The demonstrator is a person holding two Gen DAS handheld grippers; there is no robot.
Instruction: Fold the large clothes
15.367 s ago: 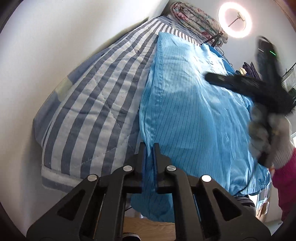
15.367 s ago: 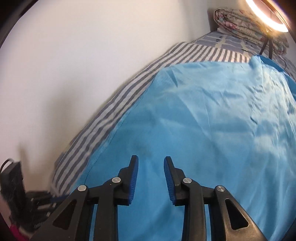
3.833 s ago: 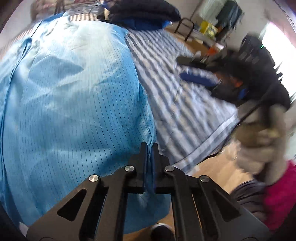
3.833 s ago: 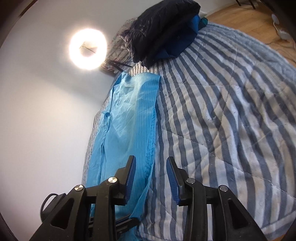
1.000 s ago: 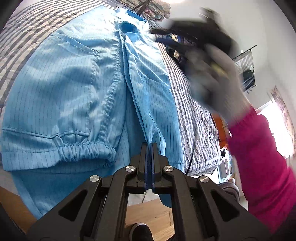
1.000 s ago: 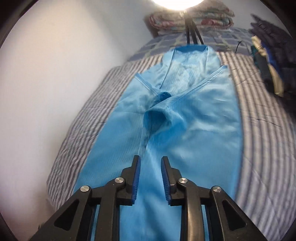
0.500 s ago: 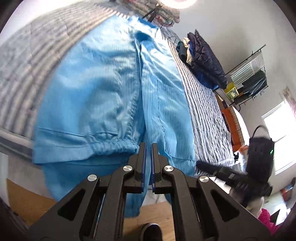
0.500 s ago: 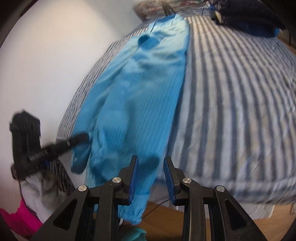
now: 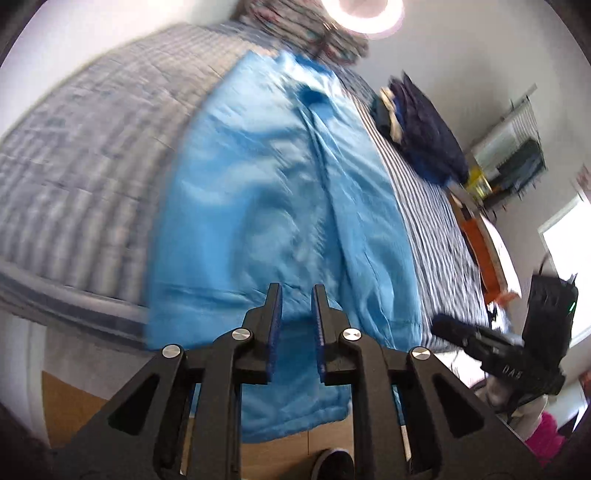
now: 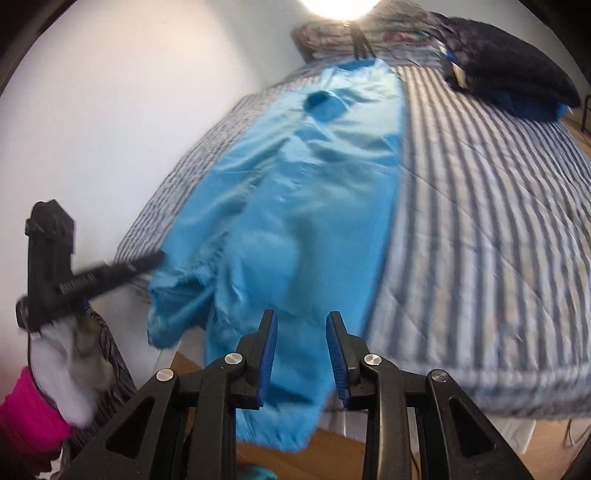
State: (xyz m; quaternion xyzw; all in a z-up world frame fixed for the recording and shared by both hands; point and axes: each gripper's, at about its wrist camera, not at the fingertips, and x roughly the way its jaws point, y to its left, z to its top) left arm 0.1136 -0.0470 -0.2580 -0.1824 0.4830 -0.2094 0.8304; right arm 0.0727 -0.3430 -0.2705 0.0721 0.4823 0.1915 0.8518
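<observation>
Now the light blue garment is lying lengthwise on the striped quilt, its collar end up toward twelve o'clock near the ring light, and its cuffed lower ends are spilling over the bed's near edge toward the wooden floor. It looks like a coverall or long work coat; which one I cannot tell.

The left gripper is hovering at the hanging hem around six o'clock in its own view. Its jaws have just been opening, and they are standing slightly parted with cloth visible behind the gap but nothing pinched between the blue pads. The right gripper is sitting over the other hanging end, jaws somewhat further apart, and likewise gripping nothing. In the right wrist view the left tool is showing at nine o'clock, close beside the outer cuff.

Judging by this, the lengthwise narrowing seems done, and the step in hand is a regrip at the bottom ends before a crosswise fold.

Next, each gripper is likely needing to close on one lower corner, catching all layers. Then both would be lifting together and carrying the hem up toward twelve o'clock, keeping the edges level so the slippery cloth is not sliding askew.
</observation>
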